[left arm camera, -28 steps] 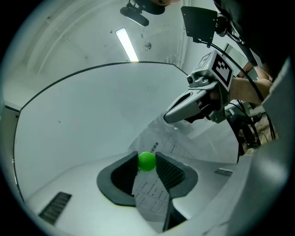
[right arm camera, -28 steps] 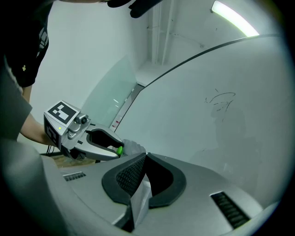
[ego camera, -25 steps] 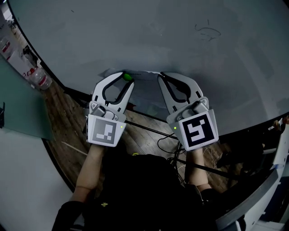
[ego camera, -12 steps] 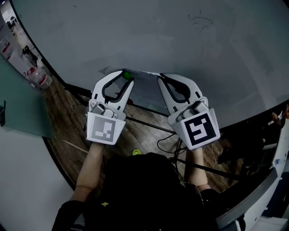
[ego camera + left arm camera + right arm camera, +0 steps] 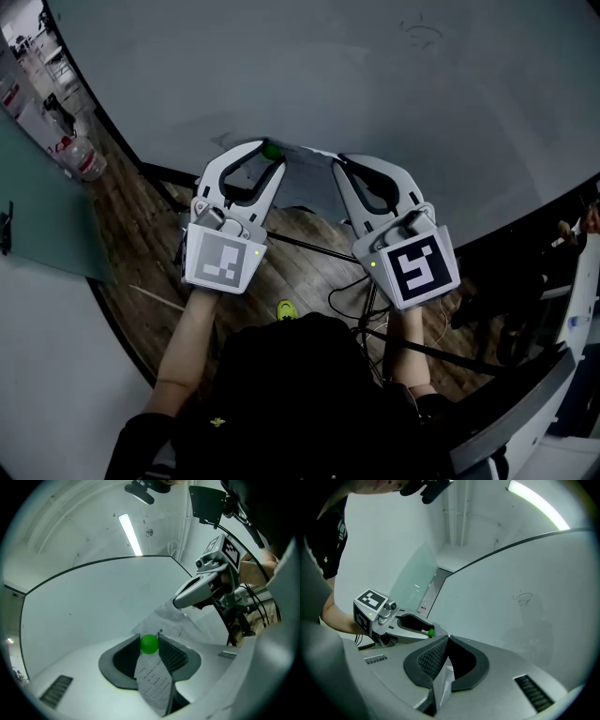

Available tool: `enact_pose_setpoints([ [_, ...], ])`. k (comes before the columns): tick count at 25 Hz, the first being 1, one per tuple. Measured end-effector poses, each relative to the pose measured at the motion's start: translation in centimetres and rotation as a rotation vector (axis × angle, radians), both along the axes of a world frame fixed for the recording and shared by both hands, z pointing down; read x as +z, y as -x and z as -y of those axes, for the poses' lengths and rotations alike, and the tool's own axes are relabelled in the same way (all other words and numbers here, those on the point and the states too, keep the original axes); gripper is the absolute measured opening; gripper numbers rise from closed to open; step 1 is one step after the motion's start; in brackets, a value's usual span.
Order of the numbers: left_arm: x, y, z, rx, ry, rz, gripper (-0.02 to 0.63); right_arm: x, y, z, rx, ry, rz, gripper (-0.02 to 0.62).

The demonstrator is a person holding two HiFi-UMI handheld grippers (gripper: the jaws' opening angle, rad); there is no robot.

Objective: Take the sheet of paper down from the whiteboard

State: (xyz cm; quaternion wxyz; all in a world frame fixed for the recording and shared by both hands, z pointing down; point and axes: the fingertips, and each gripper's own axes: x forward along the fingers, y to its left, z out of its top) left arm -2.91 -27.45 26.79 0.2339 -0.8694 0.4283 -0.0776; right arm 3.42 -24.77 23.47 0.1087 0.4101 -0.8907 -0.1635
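Two clamps, one sheet. Nearest you, at 11 o'clock in the head view, your left gripper (image 5: pixel 272 155) is closed on the green magnet (image 5: pixel 149 644). The sheet of paper (image 5: pixel 152 684) is trapped beside it between the pads. (Observer)

At 1 o'clock your right gripper (image 5: pixel 339 161) is pinched flat on the sheet's other edge, jaws nearly together. The sheet spans the gap at 12 o'clock. Risk one: spread your hands and you tear it. (Checker)

Risk two, left side: the magnet is round and sits at the very tips. Tilt or relax the grip and it probably rolls out, leaving the sheet on the right pinch alone. (Observer)

That pinch takes only a narrow margin. A tug likely slides it free, and the sheet drops to the wooden floor (image 5: pixel 127 230). (Checker)

Farther out, the whiteboard (image 5: pixel 328 75) fills 10 to 2 o'clock. Cannot tell whether the sheet's far edge touches it. Drift closer and the magnet may snap back on, dragging the paper with it. (Observer)

Advice: draw straight back, hands at constant spacing. (Checker)
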Motion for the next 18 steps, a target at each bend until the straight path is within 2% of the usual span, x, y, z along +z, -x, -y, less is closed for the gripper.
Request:
enact_pose_setpoints([
  [18,-0.7,3.3,-6.0,0.039,-0.011,-0.005,0.124,-0.3,3.1,-6.5,-0.022,0.061,0.109,0.019],
])
